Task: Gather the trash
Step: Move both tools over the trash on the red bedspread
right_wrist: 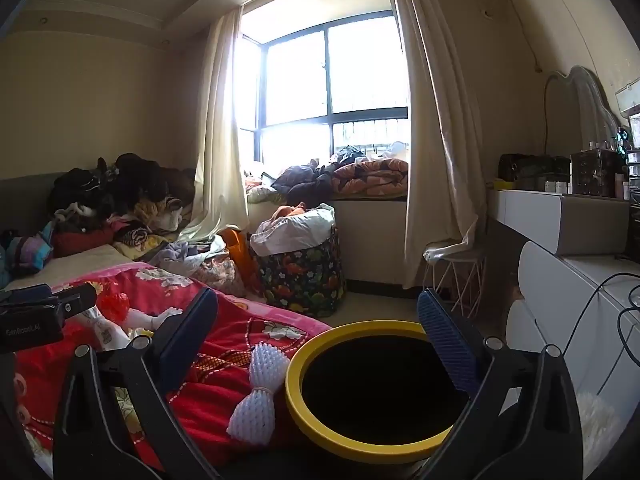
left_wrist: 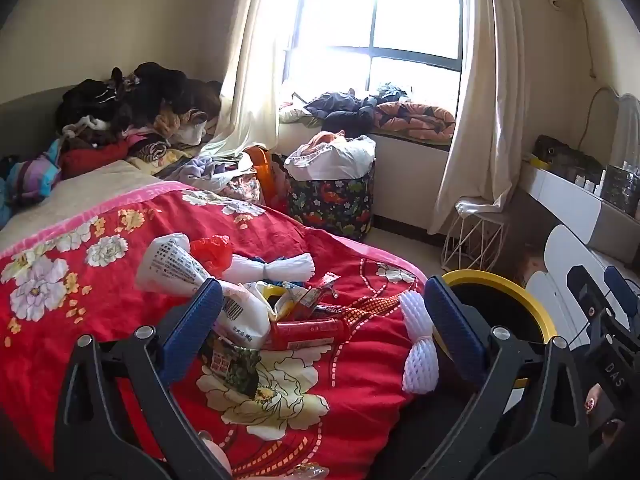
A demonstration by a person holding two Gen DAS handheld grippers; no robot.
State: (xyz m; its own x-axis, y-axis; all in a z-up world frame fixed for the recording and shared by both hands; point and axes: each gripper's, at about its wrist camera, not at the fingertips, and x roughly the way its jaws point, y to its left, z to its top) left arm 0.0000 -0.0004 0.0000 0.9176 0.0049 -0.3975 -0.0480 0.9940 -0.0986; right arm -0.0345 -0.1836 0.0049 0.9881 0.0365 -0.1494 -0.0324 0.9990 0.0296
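Note:
Trash lies on a red flowered blanket (left_wrist: 100, 280) on the bed: a white printed plastic bag (left_wrist: 180, 268), a red plastic scrap (left_wrist: 212, 252), a white tied foam net (left_wrist: 280, 266), snack wrappers (left_wrist: 308, 298), a red packet (left_wrist: 312, 334), and a white foam net (left_wrist: 418, 348) at the bed's edge, also in the right wrist view (right_wrist: 260, 396). A yellow-rimmed black bin (right_wrist: 372, 392) stands beside the bed. My left gripper (left_wrist: 324, 328) is open and empty above the wrappers. My right gripper (right_wrist: 316, 344) is open and empty, between the bed's edge and the bin.
Piled clothes (left_wrist: 132, 108) sit at the head of the bed. A flowered laundry basket (left_wrist: 332, 196) stands by the window sill. A white wire stool (left_wrist: 476, 236) and a white dresser (right_wrist: 568, 240) with cables line the right side.

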